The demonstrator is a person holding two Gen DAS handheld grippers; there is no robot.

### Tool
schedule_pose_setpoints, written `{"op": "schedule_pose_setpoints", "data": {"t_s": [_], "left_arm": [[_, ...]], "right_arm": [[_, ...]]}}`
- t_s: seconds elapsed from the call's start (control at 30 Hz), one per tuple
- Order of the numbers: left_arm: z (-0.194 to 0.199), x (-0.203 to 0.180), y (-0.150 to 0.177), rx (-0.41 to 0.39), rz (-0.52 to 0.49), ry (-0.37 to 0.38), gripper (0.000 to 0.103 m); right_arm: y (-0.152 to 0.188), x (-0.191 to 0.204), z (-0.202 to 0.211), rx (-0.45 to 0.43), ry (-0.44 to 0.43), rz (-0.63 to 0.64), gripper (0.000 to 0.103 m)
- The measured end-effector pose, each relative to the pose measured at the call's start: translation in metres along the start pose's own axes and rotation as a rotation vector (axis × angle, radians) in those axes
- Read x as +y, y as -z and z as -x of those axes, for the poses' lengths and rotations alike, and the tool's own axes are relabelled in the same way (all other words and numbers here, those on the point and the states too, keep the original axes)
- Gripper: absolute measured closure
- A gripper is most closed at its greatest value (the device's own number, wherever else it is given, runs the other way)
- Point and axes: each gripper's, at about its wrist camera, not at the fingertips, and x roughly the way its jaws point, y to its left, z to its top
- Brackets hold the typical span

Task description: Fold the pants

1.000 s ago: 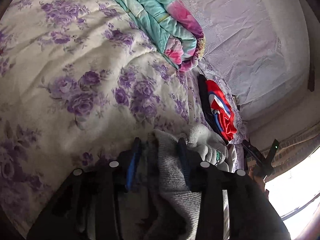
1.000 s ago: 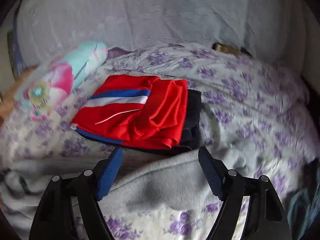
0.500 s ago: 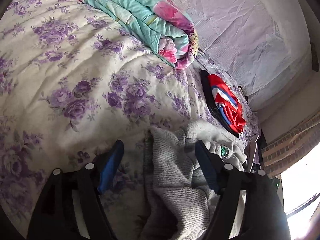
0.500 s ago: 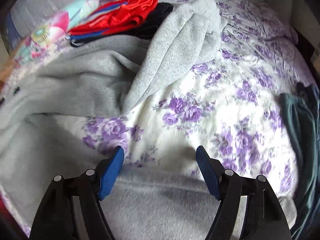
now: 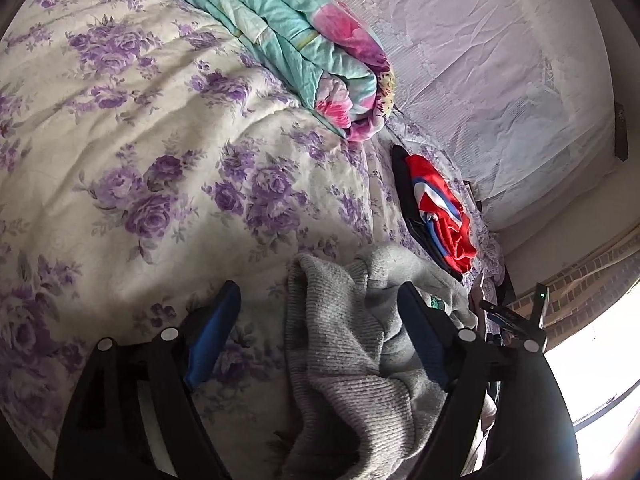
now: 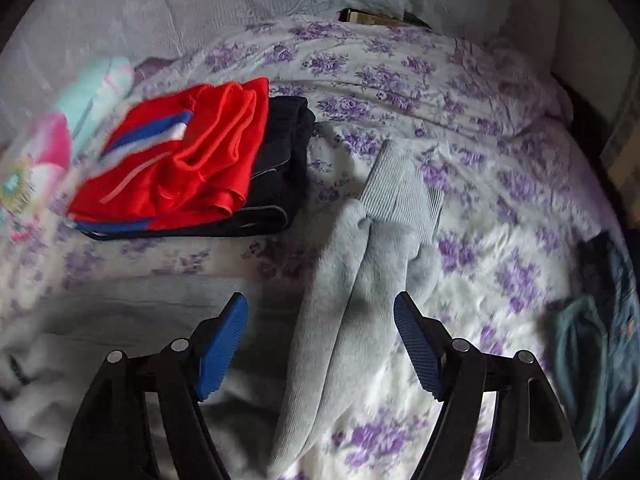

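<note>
The grey knit pants (image 5: 340, 360) lie crumpled on the purple-flowered bedspread (image 5: 140, 140). In the left wrist view their ribbed waistband lies between the fingers of my left gripper (image 5: 320, 300), which is open and holds nothing. In the right wrist view a grey pant leg (image 6: 360, 288) with a ribbed cuff runs away from me between the fingers of my right gripper (image 6: 320, 304), which is open and empty above it. More grey cloth (image 6: 100, 340) spreads at the lower left.
A folded red garment with blue and white stripes (image 6: 180, 160) lies on a folded black one (image 6: 280, 168) on the bedspread (image 6: 500, 220). A rolled teal and pink quilt (image 5: 300, 40) lies at the head of the bed. Bluish-green clothes (image 6: 592, 360) lie at the right edge.
My left gripper has opened and let go of the grey waistband, which now lies between its fingers. My right gripper stayed open and has swung back to face the pant leg and the red pile.
</note>
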Motion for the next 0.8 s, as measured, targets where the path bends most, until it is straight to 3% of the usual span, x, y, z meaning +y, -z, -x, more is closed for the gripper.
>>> {"op": "schedule_pose_setpoints", "data": {"t_s": [0.07, 0.1, 0.13, 0.2, 0.23, 0.27, 0.37, 0.5, 0.6, 0.7, 0.8], "left_arm": [[0.000, 0.000, 0.000, 0.000, 0.001, 0.002, 0.025], [0.000, 0.000, 0.000, 0.000, 0.001, 0.002, 0.025], [0.000, -0.001, 0.000, 0.001, 0.001, -0.001, 0.025], [0.000, -0.002, 0.000, 0.005, -0.002, -0.011, 0.025], [-0.001, -0.003, 0.000, 0.008, -0.005, -0.017, 0.025], [-0.001, -0.004, 0.000, 0.010, -0.008, -0.022, 0.025], [-0.003, -0.006, 0.000, 0.018, -0.019, -0.031, 0.023], [-0.003, -0.005, 0.000, 0.016, -0.018, -0.021, 0.022], [-0.002, -0.003, 0.000, 0.011, -0.013, -0.006, 0.022], [-0.002, -0.002, 0.000, 0.013, -0.015, 0.002, 0.020], [-0.005, -0.007, -0.002, 0.034, -0.034, 0.000, 0.014]], "right_arm": [[0.014, -0.019, -0.008, 0.018, -0.012, -0.033, 0.034], [0.026, -0.040, -0.008, 0.028, -0.058, -0.096, 0.046], [0.039, -0.062, -0.005, 0.032, -0.106, -0.165, 0.047], [0.080, -0.111, 0.001, 0.054, -0.155, -0.310, 0.045], [0.101, -0.131, 0.001, 0.077, -0.190, -0.363, 0.035], [0.124, -0.149, 0.000, 0.105, -0.248, -0.423, 0.031], [0.169, -0.188, 0.009, 0.102, -0.399, -0.585, 0.031], [0.169, -0.206, 0.019, 0.040, -0.561, -0.674, 0.030], [0.157, -0.201, 0.006, 0.044, -0.551, -0.687, 0.030], [0.157, -0.199, -0.022, 0.074, -0.633, -0.808, 0.028], [0.146, -0.195, -0.028, 0.010, -0.649, -0.797, 0.028]]}}
